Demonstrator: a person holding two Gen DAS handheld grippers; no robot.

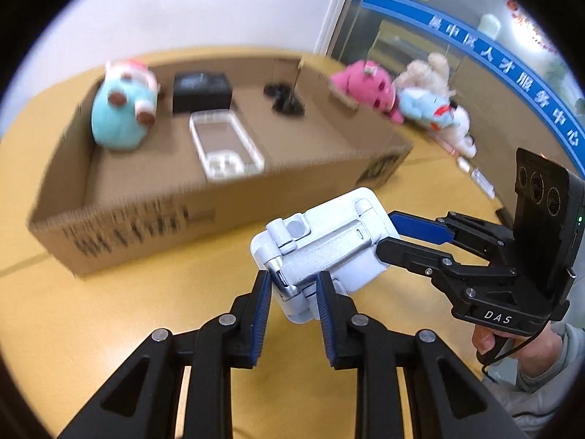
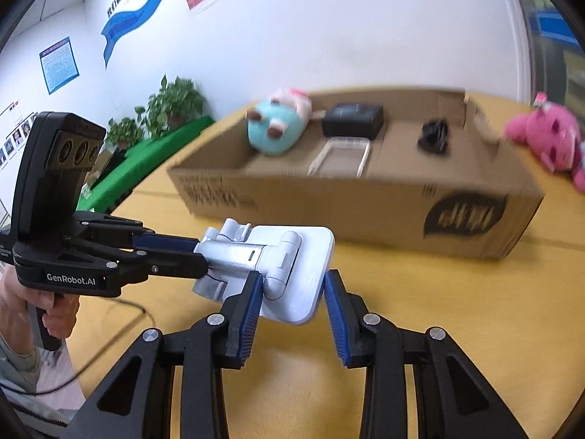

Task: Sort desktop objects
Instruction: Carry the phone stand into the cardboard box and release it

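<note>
The left gripper [image 1: 294, 292] is clamped on the hinged arm end of a folded silver phone stand [image 1: 321, 241], held clear above the yellow table [image 1: 109, 311]. The right gripper [image 2: 293, 292] straddles the stand's flat base plate [image 2: 303, 278]; its left pad touches, the right pad shows a slight gap, so its grasp cannot be confirmed. The cardboard box [image 1: 146, 216] lies beyond, holding a teal plush [image 1: 122, 109], black case [image 1: 202, 91] and clear tray [image 1: 225, 144]. Judgement: the stand is being carried to the box. Both grips should be firm before moving, the hinge kept folded, and the stand lowered onto bare box floor right of the tray.
</note>
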